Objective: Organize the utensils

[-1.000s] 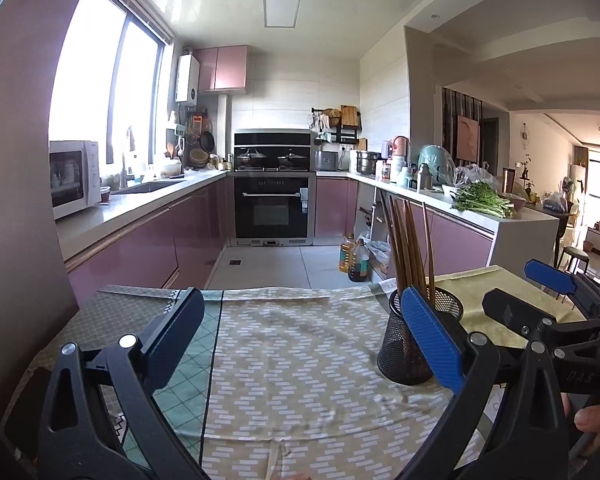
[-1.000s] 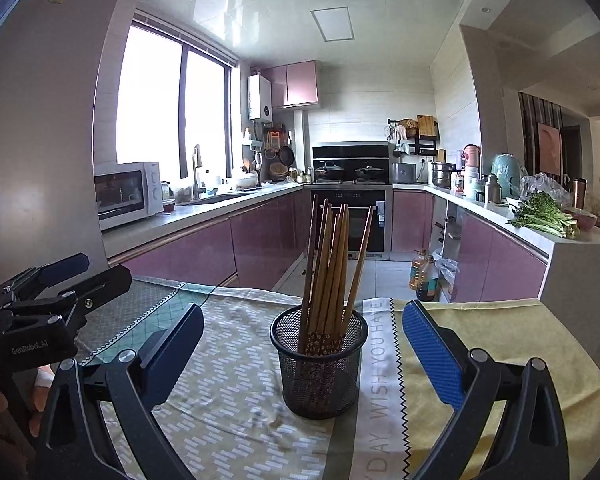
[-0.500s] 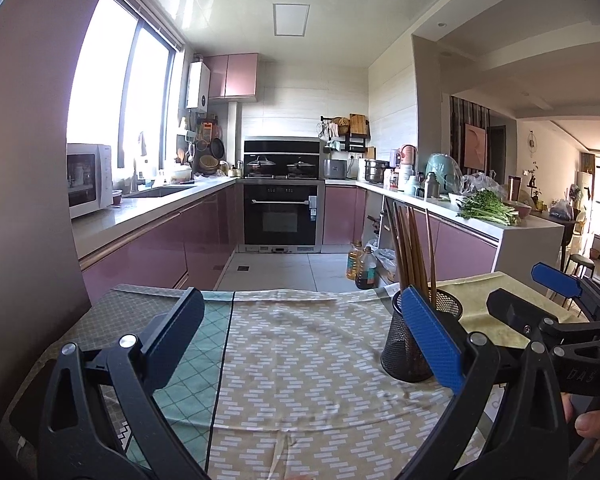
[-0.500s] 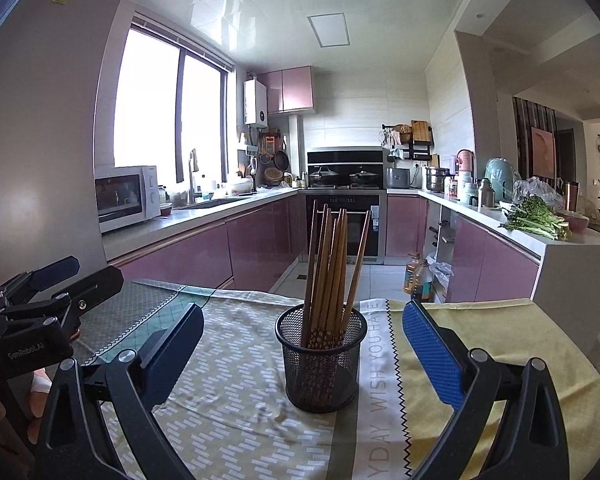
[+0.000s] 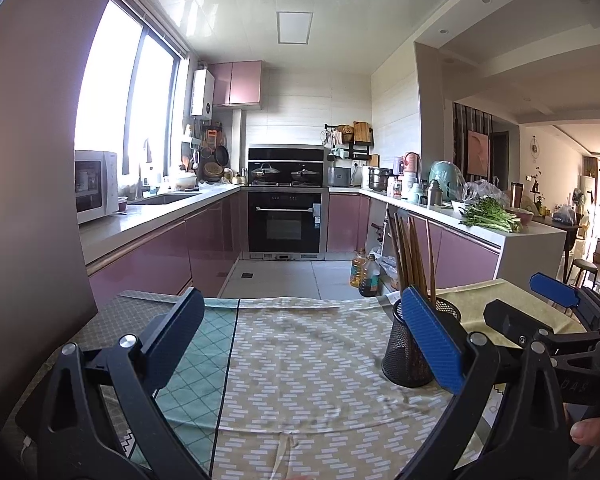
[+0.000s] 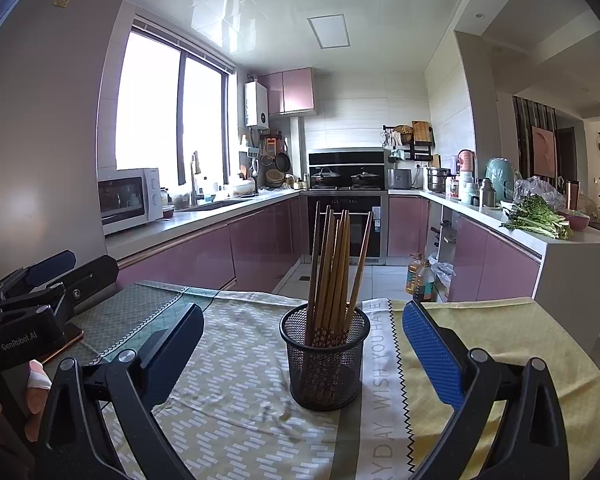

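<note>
A black mesh holder (image 6: 325, 358) stands upright on the tablecloth, with several brown wooden chopsticks (image 6: 334, 266) standing in it. My right gripper (image 6: 302, 346) is open and empty, its fingers either side of the holder and a little nearer than it. My left gripper (image 5: 300, 338) is open and empty over the patterned cloth; the holder (image 5: 410, 354) sits just behind its right finger, with the chopsticks (image 5: 410, 256) rising above. The right gripper's body (image 5: 556, 320) shows at the far right of the left wrist view.
The table carries a patterned beige cloth (image 5: 308, 364), a green checked cloth (image 5: 196, 368) at left and a yellow cloth (image 6: 500, 344) at right. Beyond the table's far edge lies a kitchen with pink cabinets (image 6: 204, 256), an oven (image 5: 286, 220) and oil bottles (image 6: 420, 278) on the floor.
Both cameras have tilted and shifted slightly, so the holder sits a little lower and farther in view. Both grippers stayed open and empty.
</note>
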`<state>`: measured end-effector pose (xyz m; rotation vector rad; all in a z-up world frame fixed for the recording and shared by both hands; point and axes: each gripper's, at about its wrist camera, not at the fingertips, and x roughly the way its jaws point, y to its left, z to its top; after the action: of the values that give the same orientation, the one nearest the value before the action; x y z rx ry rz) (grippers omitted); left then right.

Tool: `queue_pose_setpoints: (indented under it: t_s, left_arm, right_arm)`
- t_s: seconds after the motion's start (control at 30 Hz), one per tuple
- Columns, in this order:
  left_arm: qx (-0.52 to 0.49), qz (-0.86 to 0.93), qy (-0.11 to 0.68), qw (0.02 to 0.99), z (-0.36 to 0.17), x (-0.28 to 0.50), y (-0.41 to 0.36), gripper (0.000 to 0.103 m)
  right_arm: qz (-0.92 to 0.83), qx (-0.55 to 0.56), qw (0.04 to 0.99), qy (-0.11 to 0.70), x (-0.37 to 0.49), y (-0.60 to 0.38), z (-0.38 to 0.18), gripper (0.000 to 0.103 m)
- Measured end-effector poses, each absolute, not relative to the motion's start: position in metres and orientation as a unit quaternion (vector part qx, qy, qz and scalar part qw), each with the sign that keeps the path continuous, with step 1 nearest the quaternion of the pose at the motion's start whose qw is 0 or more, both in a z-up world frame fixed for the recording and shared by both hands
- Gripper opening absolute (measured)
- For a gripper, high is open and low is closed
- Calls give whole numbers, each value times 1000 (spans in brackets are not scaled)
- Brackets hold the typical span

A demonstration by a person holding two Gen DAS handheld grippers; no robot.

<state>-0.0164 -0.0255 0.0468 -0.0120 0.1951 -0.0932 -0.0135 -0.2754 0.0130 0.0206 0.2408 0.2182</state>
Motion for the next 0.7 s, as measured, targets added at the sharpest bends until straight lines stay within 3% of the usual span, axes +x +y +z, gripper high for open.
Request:
queue_pose_setpoints:
  t_s: [0.7]
  left_arm:
    - [-6, -45, 96, 994, 47, -19, -26, 97]
  right_arm:
    - [107, 8, 988, 113, -19, -274, 17, 96]
